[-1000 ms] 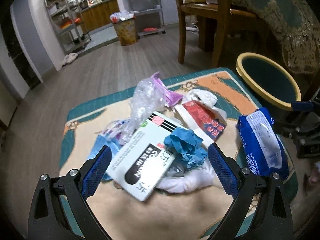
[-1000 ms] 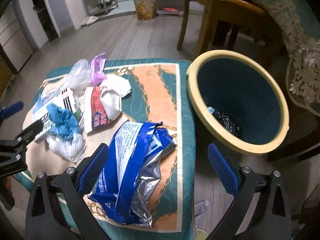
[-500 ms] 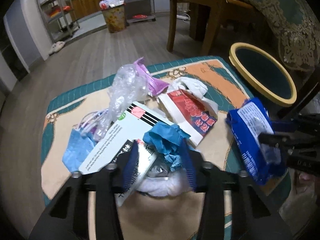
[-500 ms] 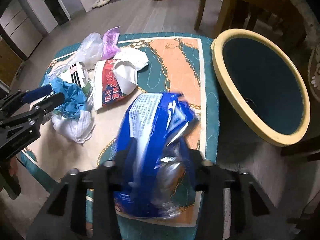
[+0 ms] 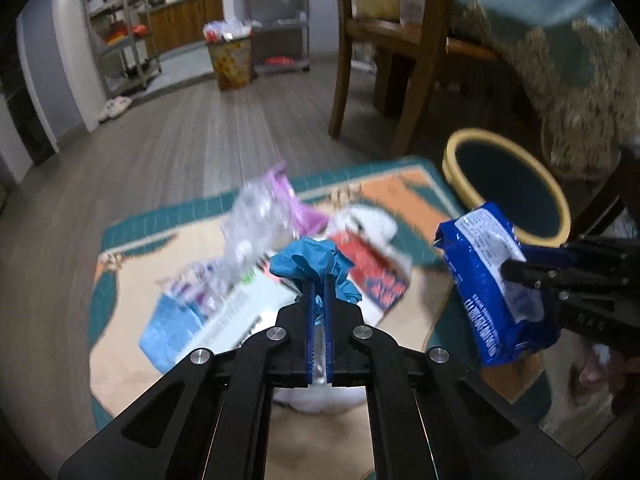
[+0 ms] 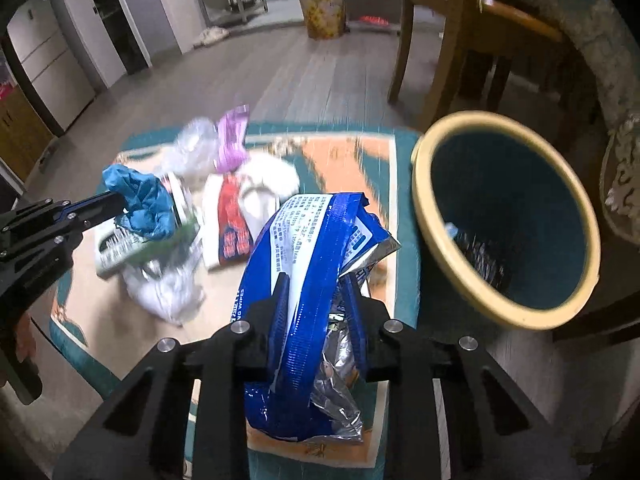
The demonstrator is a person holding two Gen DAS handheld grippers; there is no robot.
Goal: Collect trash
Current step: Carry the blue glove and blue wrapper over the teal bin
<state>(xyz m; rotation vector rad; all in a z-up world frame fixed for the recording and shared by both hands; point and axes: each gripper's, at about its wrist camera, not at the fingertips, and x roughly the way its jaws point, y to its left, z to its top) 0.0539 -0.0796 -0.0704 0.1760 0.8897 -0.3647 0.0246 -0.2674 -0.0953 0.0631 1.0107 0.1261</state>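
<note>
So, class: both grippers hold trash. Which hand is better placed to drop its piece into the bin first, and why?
Probably the right. The right gripper, jaws closing on the blue snack bag, sits beside the yellow-rimmed bin. The left gripper, shut on the crumpled blue glove, is farther away, over the trash pile.

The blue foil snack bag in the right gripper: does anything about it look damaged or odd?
Yes. The blue foil snack bag is torn open and crumpled; its silver lining hangs out below the closing right gripper, whose pads pinch it. It hangs beside the yellow-rimmed dark bin, not yet above it.
</note>
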